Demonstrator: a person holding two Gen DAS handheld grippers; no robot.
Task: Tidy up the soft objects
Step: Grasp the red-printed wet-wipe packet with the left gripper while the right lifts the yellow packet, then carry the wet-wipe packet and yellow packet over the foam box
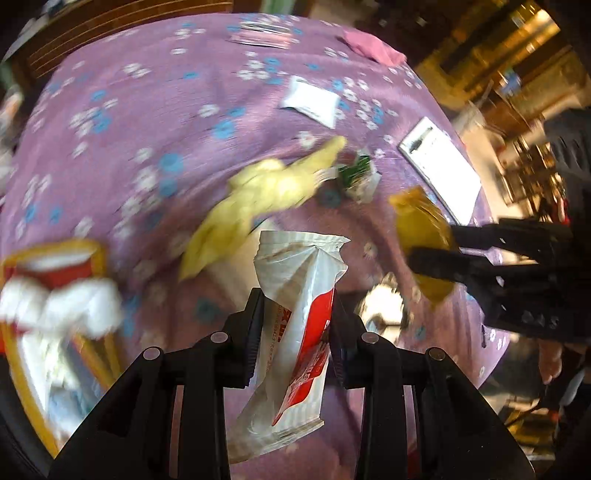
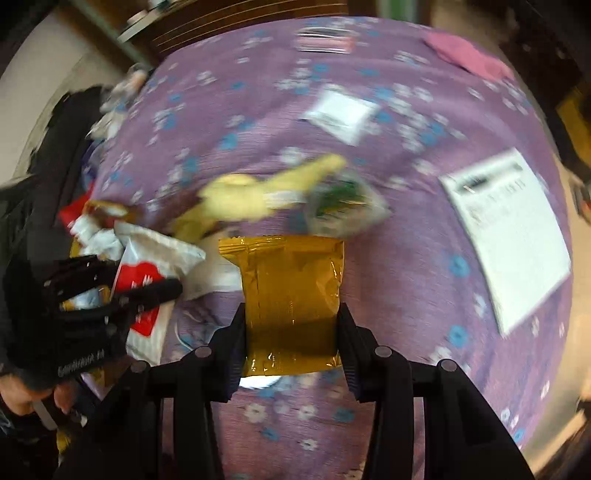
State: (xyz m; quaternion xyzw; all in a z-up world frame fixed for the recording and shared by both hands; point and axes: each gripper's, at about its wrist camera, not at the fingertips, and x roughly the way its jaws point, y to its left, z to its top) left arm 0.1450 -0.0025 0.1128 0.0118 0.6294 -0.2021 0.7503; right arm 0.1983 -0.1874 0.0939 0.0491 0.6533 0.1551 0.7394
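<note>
My left gripper [image 1: 297,299] is shut on a white and red snack packet [image 1: 295,332], held above the purple flowered cloth [image 1: 147,110]. My right gripper [image 2: 291,317] is shut on a gold foil packet [image 2: 291,295]; it also shows at the right of the left wrist view [image 1: 424,243]. A yellow soft toy [image 1: 258,195] lies on the cloth ahead, next to a green and clear packet [image 1: 356,177]. The left gripper with its packet [image 2: 147,280] shows at the left of the right wrist view.
A yellow-rimmed box [image 1: 48,332] with white and red packets stands at the left. A white packet [image 1: 312,99], a white sheet [image 1: 441,166], a pink cloth [image 1: 373,46] and a striped packet [image 1: 264,35] lie further off on the cloth.
</note>
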